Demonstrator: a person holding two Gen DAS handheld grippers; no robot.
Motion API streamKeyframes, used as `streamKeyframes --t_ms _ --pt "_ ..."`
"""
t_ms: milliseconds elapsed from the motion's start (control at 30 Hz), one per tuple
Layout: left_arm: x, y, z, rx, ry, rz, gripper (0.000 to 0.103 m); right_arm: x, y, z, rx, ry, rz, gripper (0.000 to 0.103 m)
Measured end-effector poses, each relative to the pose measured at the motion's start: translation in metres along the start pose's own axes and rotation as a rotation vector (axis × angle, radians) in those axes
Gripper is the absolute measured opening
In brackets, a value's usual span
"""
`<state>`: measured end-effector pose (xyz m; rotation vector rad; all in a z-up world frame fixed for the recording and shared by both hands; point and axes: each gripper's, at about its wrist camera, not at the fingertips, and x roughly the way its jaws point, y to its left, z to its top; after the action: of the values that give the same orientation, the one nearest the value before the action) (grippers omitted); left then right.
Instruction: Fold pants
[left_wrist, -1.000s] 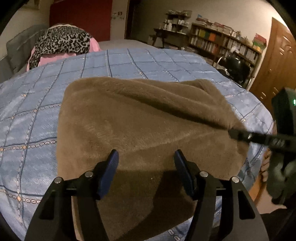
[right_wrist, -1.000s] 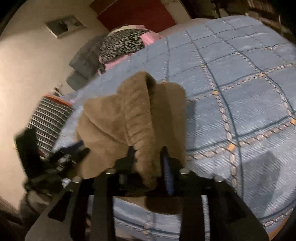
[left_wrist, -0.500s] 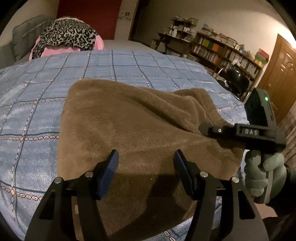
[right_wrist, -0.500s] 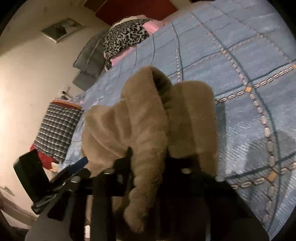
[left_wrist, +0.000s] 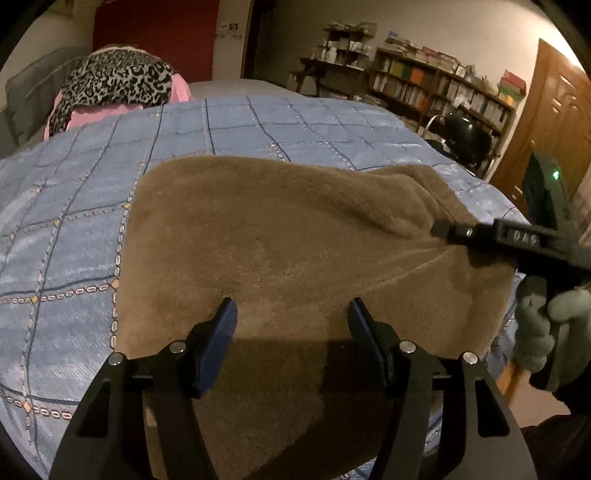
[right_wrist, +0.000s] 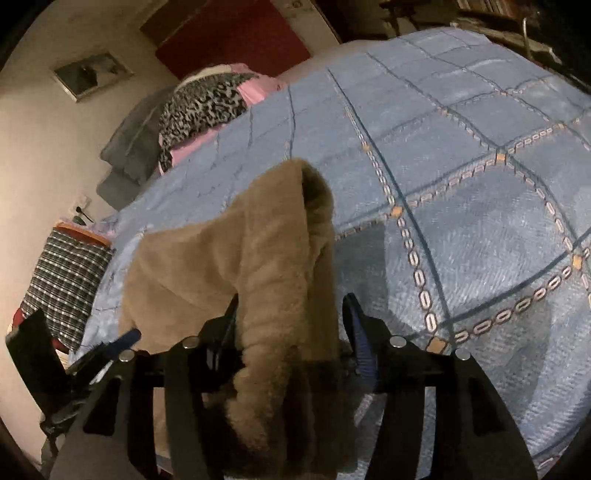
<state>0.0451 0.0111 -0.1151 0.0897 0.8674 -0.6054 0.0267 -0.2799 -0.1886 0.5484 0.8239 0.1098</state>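
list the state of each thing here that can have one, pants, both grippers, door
brown fleece pants: folded, lying on the blue checked bedspread, one bunched edge raised at the right gripper
left gripper: jaws apart above the pants, holding nothing
right gripper: jaws opening, bunched pants edge between them, far pad clear of the fabric
brown wooden door: closed
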Motion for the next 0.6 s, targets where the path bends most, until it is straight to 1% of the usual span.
streamKeyframes --t_ms 100,167,200,233,267,333,400,467,600 --pt "-0.008 0.005 0.005 -0.035 -0.007 -0.006 0.063 -0.023 0.014 0.008 -0.066 -0.097 -0.055 0.056" --pt "-0.014 0.007 0.006 -0.052 -0.012 0.013 0.063 -0.04 0.033 0.011 -0.15 -0.199 -0.131 0.056" --pt "-0.017 0.008 0.007 -0.056 -0.014 0.016 0.064 -0.045 0.041 0.012 -0.189 -0.238 -0.153 0.056" --pt "-0.019 0.007 0.006 -0.057 -0.016 0.018 0.064 -0.045 0.046 0.015 -0.212 -0.253 -0.143 0.056" --pt "-0.021 0.007 0.004 -0.057 -0.018 0.024 0.065 -0.042 0.051 0.015 -0.234 -0.251 -0.122 0.056" --pt "-0.021 0.006 -0.001 -0.051 -0.012 0.036 0.067 -0.028 0.063 0.014 -0.282 -0.219 -0.088 0.056" --pt "-0.015 0.011 -0.006 -0.047 -0.003 0.08 0.067 -0.013 0.071 0.011 -0.328 -0.188 -0.063 0.056" --pt "-0.01 0.017 -0.008 -0.071 0.002 0.094 0.067 0.009 0.074 0.007 -0.366 -0.146 -0.073 0.056" --pt "-0.005 0.023 -0.012 -0.077 -0.006 0.094 0.069 0.045 0.054 0.006 -0.355 -0.067 -0.095 0.055"
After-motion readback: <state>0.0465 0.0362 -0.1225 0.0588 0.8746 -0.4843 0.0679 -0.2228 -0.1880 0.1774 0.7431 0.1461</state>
